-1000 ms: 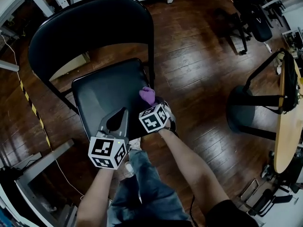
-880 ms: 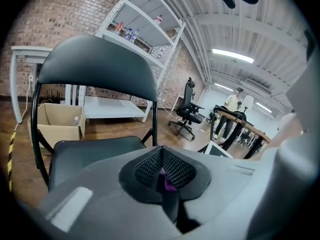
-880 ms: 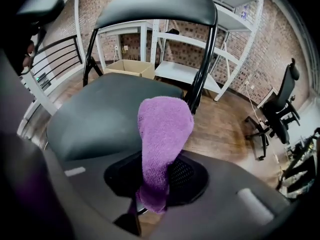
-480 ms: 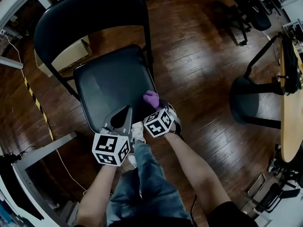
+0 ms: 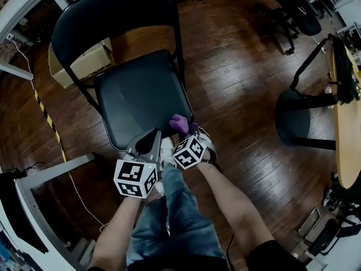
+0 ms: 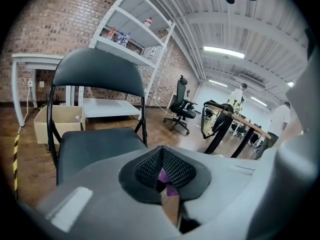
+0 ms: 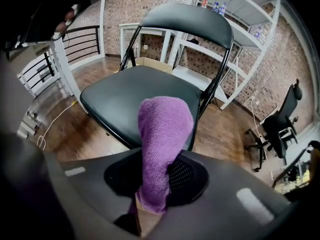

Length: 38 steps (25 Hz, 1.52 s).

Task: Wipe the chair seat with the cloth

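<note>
Right gripper (image 7: pixel 159 186) jaws pinch the purple terry cloth (image 7: pixel 162 134) by its lower end, at the chair seat (image 5: pixel 141 95) front-right edge. Likely soft, light, floppy; best gripped by a bunched fold. Left gripper (image 6: pixel 165 176) jaws pressed together.

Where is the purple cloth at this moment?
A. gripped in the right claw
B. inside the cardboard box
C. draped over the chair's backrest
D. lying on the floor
A: the right claw is shut on the cloth, which stands up near the seat's front corner.
</note>
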{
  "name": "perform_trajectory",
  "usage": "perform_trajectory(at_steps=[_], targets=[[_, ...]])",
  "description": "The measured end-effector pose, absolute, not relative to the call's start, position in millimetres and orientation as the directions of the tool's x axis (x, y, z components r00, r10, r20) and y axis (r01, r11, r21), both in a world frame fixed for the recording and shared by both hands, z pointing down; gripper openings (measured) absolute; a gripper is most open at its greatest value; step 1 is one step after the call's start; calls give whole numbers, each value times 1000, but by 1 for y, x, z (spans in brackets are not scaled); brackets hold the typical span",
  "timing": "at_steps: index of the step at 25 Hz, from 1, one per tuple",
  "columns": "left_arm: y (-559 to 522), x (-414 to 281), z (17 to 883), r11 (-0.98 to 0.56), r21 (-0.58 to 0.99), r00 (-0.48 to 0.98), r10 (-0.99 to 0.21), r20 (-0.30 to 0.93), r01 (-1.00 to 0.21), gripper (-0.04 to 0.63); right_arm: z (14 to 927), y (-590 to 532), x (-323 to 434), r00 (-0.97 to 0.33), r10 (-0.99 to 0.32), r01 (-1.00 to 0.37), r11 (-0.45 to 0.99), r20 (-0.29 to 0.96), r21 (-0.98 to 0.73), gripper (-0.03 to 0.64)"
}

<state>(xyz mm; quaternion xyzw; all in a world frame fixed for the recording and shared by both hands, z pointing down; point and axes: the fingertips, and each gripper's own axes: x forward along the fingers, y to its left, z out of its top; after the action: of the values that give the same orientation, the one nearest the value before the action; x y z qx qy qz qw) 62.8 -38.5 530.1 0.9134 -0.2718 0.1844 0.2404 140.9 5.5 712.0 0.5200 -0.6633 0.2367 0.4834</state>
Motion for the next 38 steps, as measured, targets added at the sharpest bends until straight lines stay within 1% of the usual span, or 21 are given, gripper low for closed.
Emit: perform_trajectory(at_steps=[5, 11, 18, 23, 30, 38], targets=[[-29, 49, 497, -726, 339, 782, -437, 444, -598, 3, 659, 10, 126, -12, -526, -929, 321, 851, 186, 81], [-14, 30, 424, -705, 343, 777, -493, 391, -620, 3, 550, 25, 105, -50, -643, -952, 262, 764, 159, 81], [19, 10, 351, -700, 343, 777, -531, 337, -627, 3, 416, 43, 77, -104, -794, -975, 201, 598, 96, 81], [45, -14, 299, -673, 337, 752, -602, 268, -659, 3, 330, 63, 58, -154, -871, -978, 201, 466, 53, 81], [105, -34, 247, -654, 283, 709, -680, 185, -702, 3, 247, 120, 37, -228, -927, -970, 241, 298, 7, 81], [208, -40, 192, -640, 233, 672, -733, 100, -733, 5, 196, 221, 26, -296, -938, -955, 294, 182, -41, 81]])
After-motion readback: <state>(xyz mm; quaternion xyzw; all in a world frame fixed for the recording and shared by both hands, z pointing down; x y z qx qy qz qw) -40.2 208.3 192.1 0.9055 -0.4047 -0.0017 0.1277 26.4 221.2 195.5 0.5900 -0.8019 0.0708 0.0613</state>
